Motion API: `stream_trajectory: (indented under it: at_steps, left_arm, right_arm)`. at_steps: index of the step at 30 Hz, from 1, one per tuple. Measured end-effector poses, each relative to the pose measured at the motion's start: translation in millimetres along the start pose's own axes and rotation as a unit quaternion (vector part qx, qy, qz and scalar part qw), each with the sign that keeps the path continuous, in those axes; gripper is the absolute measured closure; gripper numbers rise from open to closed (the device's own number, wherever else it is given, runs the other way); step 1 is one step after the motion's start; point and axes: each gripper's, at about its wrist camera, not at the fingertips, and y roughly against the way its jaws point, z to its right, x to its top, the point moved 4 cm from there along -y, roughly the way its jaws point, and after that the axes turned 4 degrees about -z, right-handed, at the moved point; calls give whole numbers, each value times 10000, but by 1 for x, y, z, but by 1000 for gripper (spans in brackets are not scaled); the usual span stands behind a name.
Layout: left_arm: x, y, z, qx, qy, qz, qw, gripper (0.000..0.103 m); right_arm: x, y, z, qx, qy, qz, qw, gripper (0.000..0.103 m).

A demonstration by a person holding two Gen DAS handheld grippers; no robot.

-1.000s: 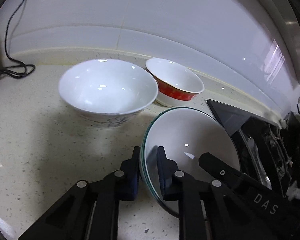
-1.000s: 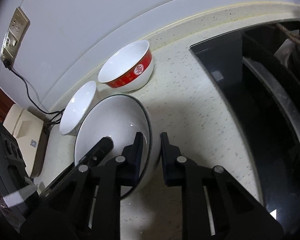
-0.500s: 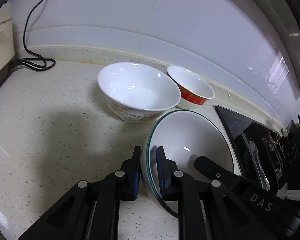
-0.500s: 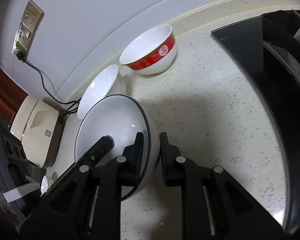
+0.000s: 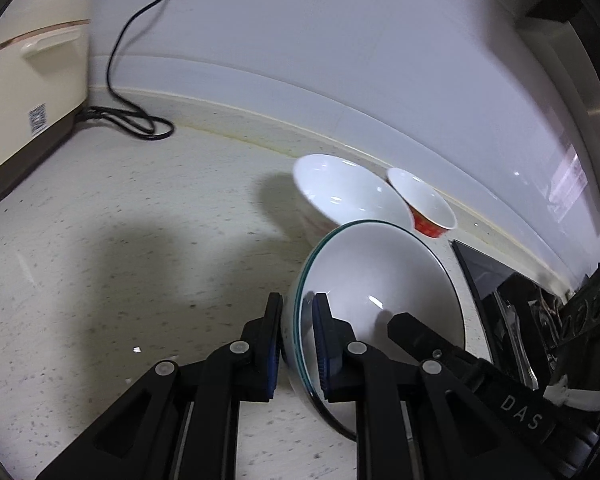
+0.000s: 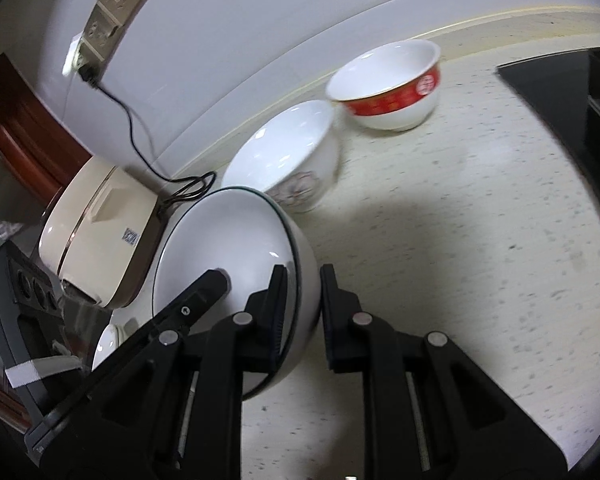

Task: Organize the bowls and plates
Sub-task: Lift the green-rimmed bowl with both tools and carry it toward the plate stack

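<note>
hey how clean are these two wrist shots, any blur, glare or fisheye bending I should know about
Left wrist view: the wall edge bows from fisheye, the floral bowl and red-banded bowl look smeared, and a soft shadow falls on the countertop. Right wrist view: the same bowing, a blurred countertop at right, small glints inside the green-rimmed bowl, and dark corners.

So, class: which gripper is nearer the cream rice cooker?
Left. The left gripper clamps the rim of the green-rimmed bowl on the rice cooker side; the right gripper clamps the opposite rim, farther away.
</note>
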Motion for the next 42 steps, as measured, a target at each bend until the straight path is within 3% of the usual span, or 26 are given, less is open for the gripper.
stream_trajectory:
  at_steps: [9, 17, 30, 42]
  left_arm:
    - [-3, 15, -21, 303, 164, 201, 9992, 87]
    - [-8, 32, -61, 517, 732, 442, 9950, 84]
    - [-8, 53, -98, 876, 1464, 888, 9813, 80]
    - [-14, 59, -117, 1034, 1915, 974, 9711, 77]
  right_arm:
    - [-8, -11, -21, 292, 48, -51, 9996, 82]
    - [-22, -32, -60, 302, 473, -226, 9982, 82]
    - [-34, -50, -96, 476, 874, -301, 9946, 81]
    - [-46, -63, -112, 598, 1202, -404, 9901, 81]
